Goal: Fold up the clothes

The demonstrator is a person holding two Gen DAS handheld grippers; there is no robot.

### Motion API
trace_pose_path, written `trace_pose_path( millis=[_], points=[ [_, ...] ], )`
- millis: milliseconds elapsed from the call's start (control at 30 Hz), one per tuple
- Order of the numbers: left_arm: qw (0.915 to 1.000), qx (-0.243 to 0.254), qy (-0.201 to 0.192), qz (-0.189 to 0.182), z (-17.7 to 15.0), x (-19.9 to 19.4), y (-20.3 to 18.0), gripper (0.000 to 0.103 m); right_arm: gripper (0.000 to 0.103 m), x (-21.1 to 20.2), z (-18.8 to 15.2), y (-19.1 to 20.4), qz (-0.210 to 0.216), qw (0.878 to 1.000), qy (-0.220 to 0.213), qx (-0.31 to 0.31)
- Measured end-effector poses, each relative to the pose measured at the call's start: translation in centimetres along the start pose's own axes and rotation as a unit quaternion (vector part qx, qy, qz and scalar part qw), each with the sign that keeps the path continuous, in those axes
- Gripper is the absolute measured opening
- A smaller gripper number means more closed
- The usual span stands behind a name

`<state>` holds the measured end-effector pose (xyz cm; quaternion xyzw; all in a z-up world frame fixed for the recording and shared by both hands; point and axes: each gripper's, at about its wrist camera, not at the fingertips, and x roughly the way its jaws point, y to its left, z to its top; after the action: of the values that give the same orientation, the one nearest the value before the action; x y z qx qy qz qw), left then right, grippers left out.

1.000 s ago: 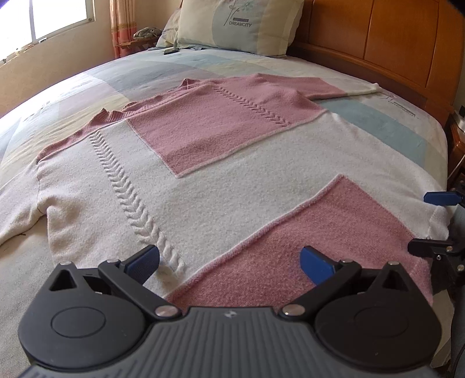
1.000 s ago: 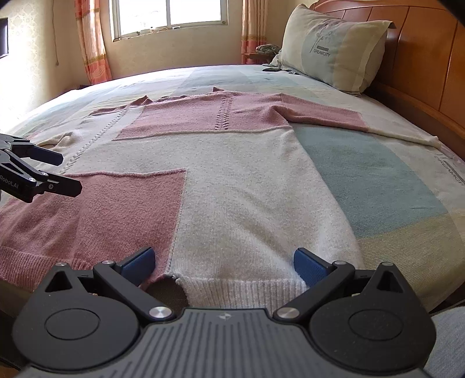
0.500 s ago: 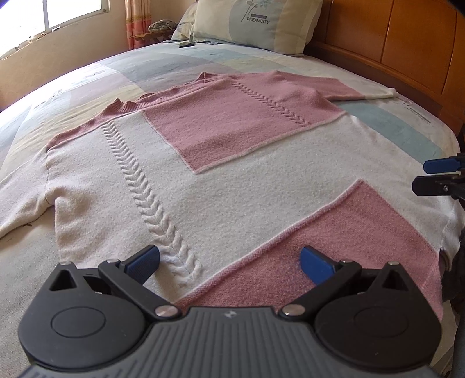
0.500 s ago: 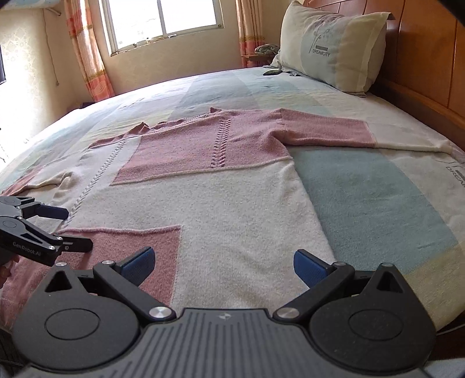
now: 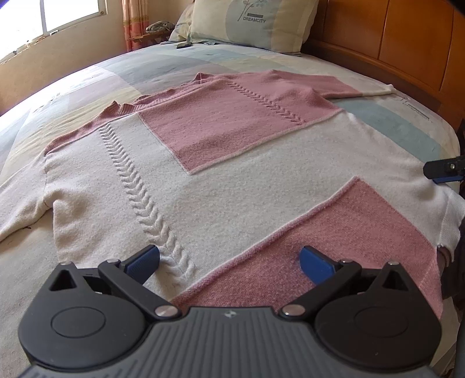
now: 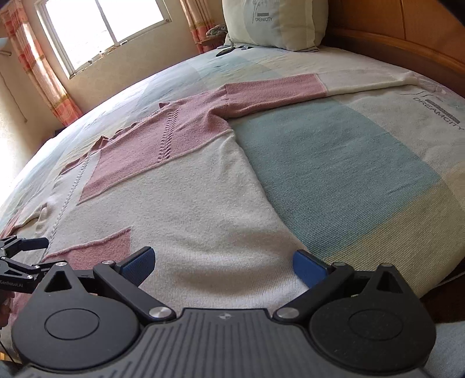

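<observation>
1. Across the bed (image 5: 412,122), from its near edge up toward the pillow (image 5: 255,23), a pink-and-cream sweater (image 5: 232,186) is spread flat, front up.
2. One sleeve (image 6: 290,90) is stretched out toward the wooden headboard (image 5: 407,43); the other sleeve (image 5: 20,203) is laid toward the bed's opposite side.
3. The left gripper (image 5: 229,261) is held over the sweater's hem at the near edge, above a pink patch (image 5: 348,232) and a cable-knit stripe (image 5: 139,192); its jaws are spread wide and nothing is pinched between them.
4. The right gripper (image 6: 223,261) is held over the cream part of the hem near the sweater's side edge, jaws likewise spread apart and empty.
5. Each gripper is seen at the edge of the other's view, the two being positioned side by side along the near edge.
6. A window (image 6: 101,29) with orange curtains (image 6: 40,75) is seen beyond the far side of the bed.
</observation>
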<state>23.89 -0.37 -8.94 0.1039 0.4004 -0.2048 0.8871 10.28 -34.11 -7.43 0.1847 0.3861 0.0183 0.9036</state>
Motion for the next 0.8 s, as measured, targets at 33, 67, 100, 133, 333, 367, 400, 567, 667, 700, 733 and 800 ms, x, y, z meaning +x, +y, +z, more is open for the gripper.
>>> trace_pose_path(
  millis=[33, 67, 100, 133, 333, 367, 400, 567, 667, 700, 733, 800],
  points=[
    [1.0000, 0.002, 0.000, -0.001, 0.0, -0.1, 0.0, 0.102, 0.103, -0.4, 0.1, 0.1, 0.002, 1.000, -0.001, 0.004],
    [1.0000, 0.004, 0.000, -0.001, 0.0, -0.1, -0.1, 0.102, 0.103, -0.8, 0.2, 0.3, 0.005, 1.000, -0.002, 0.008],
    [1.0000, 0.005, 0.000, -0.001, 0.0, 0.0, -0.1, 0.102, 0.103, -1.3, 0.0, 0.5, 0.008, 1.000, -0.004, 0.005],
    [1.0000, 0.006, 0.002, -0.001, 0.0, 0.1, -0.1, 0.102, 0.103, -1.8, -0.5, 0.7, 0.012, 1.000, -0.006, -0.004],
    [1.0000, 0.007, 0.001, -0.004, -0.4, -0.1, 0.0, 0.102, 0.103, -1.7, -1.6, 1.2, -0.018, 1.000, 0.002, -0.020],
    [1.0000, 0.006, 0.000, -0.004, -0.5, -0.1, 0.1, 0.102, 0.103, -1.6, -1.4, 2.1, -0.018, 0.999, -0.001, -0.038],
    [1.0000, 0.006, -0.001, -0.005, -0.5, -0.2, 0.1, 0.102, 0.103, -1.5, -1.2, 3.0, -0.016, 0.998, -0.005, -0.058],
    [0.9996, 0.010, -0.008, -0.023, -0.7, -1.0, 0.1, 0.102, 0.103, 0.9, -0.8, 7.4, 0.017, 0.990, 0.001, -0.142],
    [0.9986, 0.018, -0.012, -0.049, -1.2, -1.7, -0.2, 0.102, 0.103, 2.7, -1.1, 8.1, 0.028, 0.987, 0.021, -0.156],
    [0.9981, 0.025, -0.009, -0.056, -1.5, -1.8, -0.4, 0.102, 0.103, 3.2, -1.3, 7.8, 0.021, 0.988, 0.022, -0.151],
    [0.9977, 0.033, -0.004, -0.059, -1.9, -1.8, -0.5, 0.102, 0.103, 3.5, -1.5, 7.4, 0.019, 0.989, 0.015, -0.146],
    [0.9969, 0.059, -0.012, -0.051, -2.8, -1.9, -0.9, 0.102, 0.103, 3.3, -2.0, 6.5, 0.029, 0.990, -0.008, -0.138]
  ],
)
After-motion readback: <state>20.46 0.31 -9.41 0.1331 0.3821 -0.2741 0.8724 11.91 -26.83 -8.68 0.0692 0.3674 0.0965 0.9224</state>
